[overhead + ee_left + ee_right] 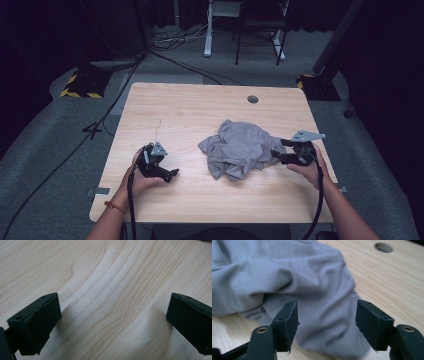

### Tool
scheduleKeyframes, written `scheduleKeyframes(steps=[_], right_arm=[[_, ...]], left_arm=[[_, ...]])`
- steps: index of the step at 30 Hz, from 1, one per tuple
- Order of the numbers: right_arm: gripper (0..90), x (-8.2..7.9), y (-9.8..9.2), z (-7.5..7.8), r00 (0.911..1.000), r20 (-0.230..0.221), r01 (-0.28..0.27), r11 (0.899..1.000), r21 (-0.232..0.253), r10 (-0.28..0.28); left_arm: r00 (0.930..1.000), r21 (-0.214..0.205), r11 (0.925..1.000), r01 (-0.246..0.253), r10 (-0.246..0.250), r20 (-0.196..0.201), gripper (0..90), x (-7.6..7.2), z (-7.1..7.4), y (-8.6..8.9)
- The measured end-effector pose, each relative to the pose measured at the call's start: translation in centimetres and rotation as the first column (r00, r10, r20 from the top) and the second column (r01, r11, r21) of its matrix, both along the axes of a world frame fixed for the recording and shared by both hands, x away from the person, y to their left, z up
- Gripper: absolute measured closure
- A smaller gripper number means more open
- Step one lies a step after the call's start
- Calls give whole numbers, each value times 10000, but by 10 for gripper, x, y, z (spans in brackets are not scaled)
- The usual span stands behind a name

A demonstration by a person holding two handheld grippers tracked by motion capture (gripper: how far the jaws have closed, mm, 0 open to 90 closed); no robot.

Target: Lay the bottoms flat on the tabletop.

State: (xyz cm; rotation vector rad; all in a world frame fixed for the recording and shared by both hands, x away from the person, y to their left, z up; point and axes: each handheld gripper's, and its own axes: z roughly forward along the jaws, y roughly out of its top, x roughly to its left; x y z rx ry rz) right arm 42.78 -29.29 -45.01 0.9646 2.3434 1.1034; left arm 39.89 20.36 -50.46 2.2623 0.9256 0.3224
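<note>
A crumpled grey cloth (pixel 240 147) lies in a heap right of the middle of the wooden table (pixel 200 105). My right gripper (pixel 278 150) sits at the heap's right edge, pointing left at it. In the right gripper view its jaws (pixel 327 322) stand apart, with a fold of the grey cloth (pixel 299 277) lying in the gap; the pads do not press on it. My left gripper (pixel 172 175) rests low near the front left of the table, well away from the cloth. Its jaws (pixel 112 322) are wide open over bare wood.
A round cable hole (pixel 252 99) is set in the table near its far edge, also seen as the hole (pixel 383 247) past the cloth. Beyond the table, cables (pixel 175 40) run over the grey floor, with yellow-and-black striped stand bases (pixel 80 87) and white desk legs (pixel 208 30).
</note>
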Motion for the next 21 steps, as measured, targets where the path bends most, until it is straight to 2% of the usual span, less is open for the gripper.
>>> scheduleKeyframes(steps=[1, 2, 3, 4, 6, 11, 13, 17, 18, 21], right_arm=[[362, 5, 6, -2, 9997, -200, -157, 9998, -107, 155], [379, 14, 17, -8, 9990, -361, -273, 9985, -473, 256], [379, 14, 17, -8, 9990, -361, -273, 9985, -473, 256], [394, 22, 27, -16, 9982, -521, -335, 9963, -796, 294], [399, 25, 32, -20, 9977, -590, -396, 9956, -851, 347], [408, 30, 46, -41, 9899, -1246, -752, 9955, -585, 674], [410, 28, 50, -44, 9883, -1247, -926, 9952, -330, 879], [416, 21, 58, -45, 9801, -1252, -1579, 9873, -193, 1543], [417, 19, 60, -46, 9766, -1233, -1797, 9836, -176, 1762], [413, 13, 64, -45, 9685, -1306, -2172, 9758, -256, 2121]], left_arm=[[10000, 2, 10000, -10, 10, -3, 3, 0, 0, 0], [10000, 0, 10000, -11, 11, -2, 3, 0, 0, 0], [10000, 0, 10000, -11, 11, -1, 3, 0, 0, 0], [10000, 17, 10000, -31, 31, -5, 3, 0, 0, 0], [10000, 25, 10000, -59, 59, -5, 3, 0, 0, -1], [9998, -14, 9998, -183, 183, -9, 3, -1, 0, -10], [10000, 67, 10000, 35, -35, 62, 5, 0, 0, -18], [9994, 15, 9994, 354, -354, 51, 12, 1, 1, -32], [9992, 26, 9993, 382, -382, 124, 23, 1, 2, -34], [9990, -584, 9973, 441, -438, 68, 220, 6, 5, -37]])
